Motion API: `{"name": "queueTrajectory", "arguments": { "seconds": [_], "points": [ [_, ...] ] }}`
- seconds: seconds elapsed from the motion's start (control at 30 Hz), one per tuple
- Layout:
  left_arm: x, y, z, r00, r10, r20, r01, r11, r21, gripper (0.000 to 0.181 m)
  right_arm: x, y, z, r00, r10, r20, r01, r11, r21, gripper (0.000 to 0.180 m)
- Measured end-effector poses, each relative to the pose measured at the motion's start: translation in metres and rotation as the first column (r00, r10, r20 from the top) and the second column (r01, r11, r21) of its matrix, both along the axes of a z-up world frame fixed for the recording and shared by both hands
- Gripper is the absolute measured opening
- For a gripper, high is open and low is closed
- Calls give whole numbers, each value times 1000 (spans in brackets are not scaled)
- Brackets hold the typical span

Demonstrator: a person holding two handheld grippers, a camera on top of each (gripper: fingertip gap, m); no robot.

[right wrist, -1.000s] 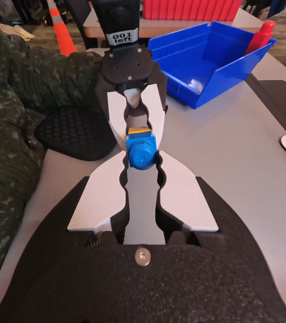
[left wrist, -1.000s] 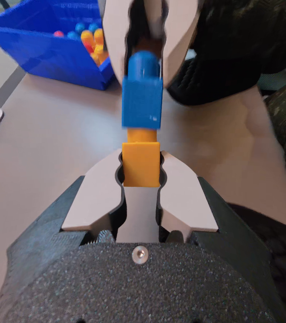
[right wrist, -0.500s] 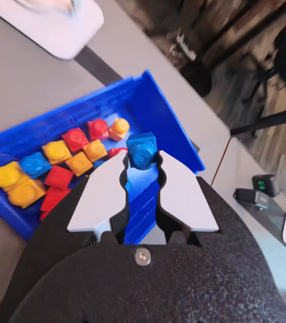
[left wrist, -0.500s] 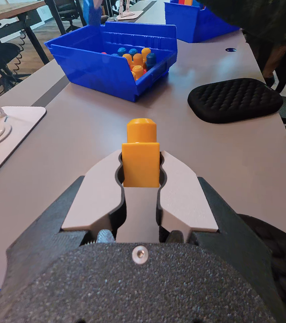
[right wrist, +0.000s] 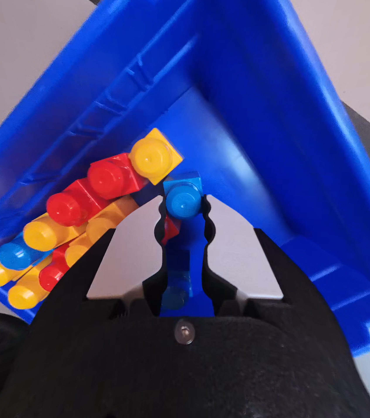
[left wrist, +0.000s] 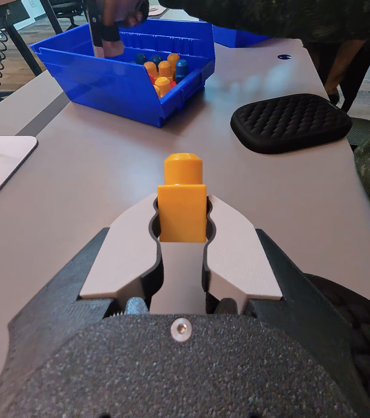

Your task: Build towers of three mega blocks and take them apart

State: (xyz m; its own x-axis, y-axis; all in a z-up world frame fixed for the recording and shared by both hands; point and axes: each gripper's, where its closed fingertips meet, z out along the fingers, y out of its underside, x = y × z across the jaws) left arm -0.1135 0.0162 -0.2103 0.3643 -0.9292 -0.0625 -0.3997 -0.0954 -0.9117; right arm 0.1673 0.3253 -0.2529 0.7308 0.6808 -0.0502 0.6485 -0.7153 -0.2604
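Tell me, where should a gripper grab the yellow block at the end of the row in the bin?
Probably by the yellow block's square base, from above. It stands stud-up, so two flat sides face outward. A red block crowds one side, so pinch the freer pair.

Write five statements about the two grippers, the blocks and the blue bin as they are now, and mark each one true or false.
1. The left gripper is shut on an orange plastic block. True.
2. The right gripper is empty. False: it is shut on a blue plastic block.
3. The right gripper is down inside the blue plastic bin. True.
4. The bin holds only blue blocks. False: red, yellow, orange and blue blocks lie in it.
5. A black textured pad lies on the grey table, right of the bin in the left wrist view. True.
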Motion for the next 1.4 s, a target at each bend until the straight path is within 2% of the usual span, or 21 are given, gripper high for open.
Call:
{"name": "queueTrajectory", "arguments": {
  "seconds": [0.07,0.17,0.23,0.3,0.37,0.43,0.53,0.63,0.77,0.83,0.93,1.0,1.03,1.1,1.17,1.2,1.3,1.4],
  "points": [
    [1,-1,1,1000,-1,2,1,1000,4,36,-1,-1,2,1000,9,-7,-9,1000,6,31],
    [3,-1,5,1000,0,23,0,1000,10,36,-3,-1,19,999,22,-49,-18,996,84,45],
    [3,-1,7,999,3,34,-3,1000,17,36,-13,-4,47,992,68,-102,-47,980,195,52],
    [4,-1,9,999,3,44,-4,1000,22,36,-40,-22,84,971,177,-159,-117,938,327,56],
    [5,-1,12,998,3,60,-4,1000,27,36,-84,-67,115,906,360,-223,-241,872,425,56],
    [7,-2,15,997,0,73,-3,999,39,36,-134,-133,132,790,551,-268,-387,788,479,55],
    [13,-6,22,995,-13,97,6,998,63,36,-197,-239,129,590,746,-309,-563,654,506,52],
    [19,-12,27,994,-32,109,24,996,81,36,-236,-310,108,465,834,-296,-650,549,526,49],
    [28,-20,26,993,-66,102,57,994,90,36,-262,-338,94,430,833,-347,-651,553,520,44],
    [30,-22,25,993,-75,96,65,993,96,36,-264,-336,91,437,836,-332,-654,549,521,29],
    [28,-16,27,993,-37,112,26,995,95,37,-254,-331,99,452,842,-294,-673,538,508,29],
    [18,-4,26,994,33,100,-43,994,100,44,-236,-307,123,513,815,-270,-631,571,525,29],
    [12,1,28,991,59,120,-71,993,96,39,-221,-284,136,581,781,-231,-590,599,541,29],
    [2,11,36,979,115,168,-130,988,80,22,-178,-225,156,740,663,-113,-501,656,565,29],
    [-9,18,45,962,169,214,-191,977,90,0,-122,-160,163,882,470,-8,-390,740,548,29],
    [-15,22,49,952,199,232,-227,969,101,0,-92,-129,161,926,373,57,-343,769,540,29],
    [-27,29,59,926,258,274,-298,948,113,0,-8,-59,130,974,119,191,-194,874,445,29],
    [-39,36,64,899,317,301,-367,922,125,0,40,-24,84,966,-3,257,-85,940,330,29]
  ]
}}
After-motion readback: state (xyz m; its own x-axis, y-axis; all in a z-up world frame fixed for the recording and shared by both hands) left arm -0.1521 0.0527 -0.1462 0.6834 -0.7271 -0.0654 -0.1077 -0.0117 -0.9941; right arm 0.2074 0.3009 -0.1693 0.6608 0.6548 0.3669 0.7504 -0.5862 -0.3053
